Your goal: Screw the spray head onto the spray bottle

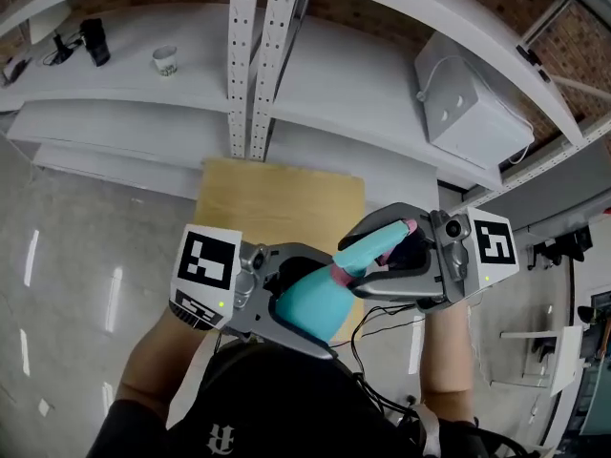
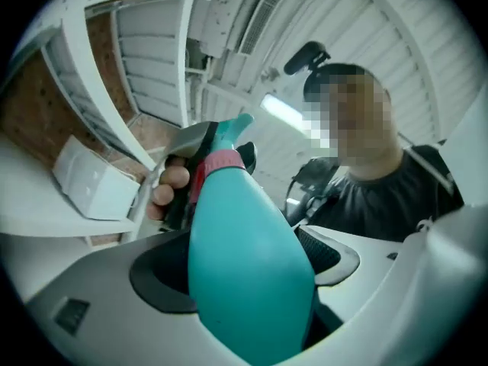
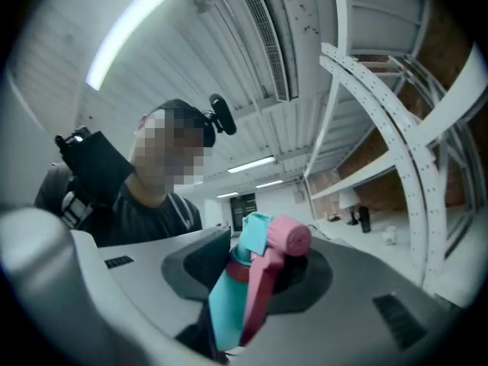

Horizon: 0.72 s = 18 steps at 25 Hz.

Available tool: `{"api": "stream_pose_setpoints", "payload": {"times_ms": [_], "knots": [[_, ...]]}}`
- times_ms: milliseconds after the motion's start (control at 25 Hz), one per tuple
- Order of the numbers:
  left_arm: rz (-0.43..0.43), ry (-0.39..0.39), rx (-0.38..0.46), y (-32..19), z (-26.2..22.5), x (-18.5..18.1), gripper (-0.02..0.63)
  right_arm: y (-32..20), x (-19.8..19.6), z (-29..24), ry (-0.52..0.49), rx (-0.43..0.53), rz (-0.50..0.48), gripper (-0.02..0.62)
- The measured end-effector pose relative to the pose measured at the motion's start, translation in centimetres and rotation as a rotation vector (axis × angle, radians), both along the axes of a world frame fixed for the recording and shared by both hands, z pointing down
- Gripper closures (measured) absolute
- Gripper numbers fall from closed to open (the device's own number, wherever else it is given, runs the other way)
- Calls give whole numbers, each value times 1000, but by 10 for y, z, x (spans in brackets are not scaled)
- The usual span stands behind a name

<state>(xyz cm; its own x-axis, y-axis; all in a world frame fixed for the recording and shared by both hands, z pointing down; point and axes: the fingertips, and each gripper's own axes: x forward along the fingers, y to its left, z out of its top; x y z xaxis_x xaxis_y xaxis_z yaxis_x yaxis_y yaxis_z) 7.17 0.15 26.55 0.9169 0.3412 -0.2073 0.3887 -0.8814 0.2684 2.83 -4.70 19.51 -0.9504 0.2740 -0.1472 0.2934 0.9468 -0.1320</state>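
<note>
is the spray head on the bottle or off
On: the head sits on the bottle's neck, its pink collar down against the shoulder. Whether it is screwed fully tight, cannot tell.

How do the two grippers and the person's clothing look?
Both the left gripper and the right gripper are grey, with curved jaws and black pads. Each carries a white cube with black square markers. A thin black cable hangs under the right one. The person wears a black top.
</note>
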Motion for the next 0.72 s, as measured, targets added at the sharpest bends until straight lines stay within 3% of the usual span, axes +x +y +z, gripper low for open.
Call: {"api": "stream_pose_setpoints", "payload": {"times_ms": [80,200,280,360,440,720], "knots": [[-158,-129,71,-20,18,0,212,-17,-3,15,90,-40,121,457],[-374,-360,201,-46,47,-3,212,-36,-3,41,209,-176,270,465],[-454,-497,253,-53,66,-3,212,-39,-8,55,275,-198,321,465],[-507,-588,291,-59,82,-1,211,-37,-14,64,339,-151,345,466],[-557,-617,310,-64,88,-1,212,-37,-14,67,357,-134,351,466],[-645,-679,327,-77,98,-5,225,-49,-7,76,288,-217,398,466]]}}
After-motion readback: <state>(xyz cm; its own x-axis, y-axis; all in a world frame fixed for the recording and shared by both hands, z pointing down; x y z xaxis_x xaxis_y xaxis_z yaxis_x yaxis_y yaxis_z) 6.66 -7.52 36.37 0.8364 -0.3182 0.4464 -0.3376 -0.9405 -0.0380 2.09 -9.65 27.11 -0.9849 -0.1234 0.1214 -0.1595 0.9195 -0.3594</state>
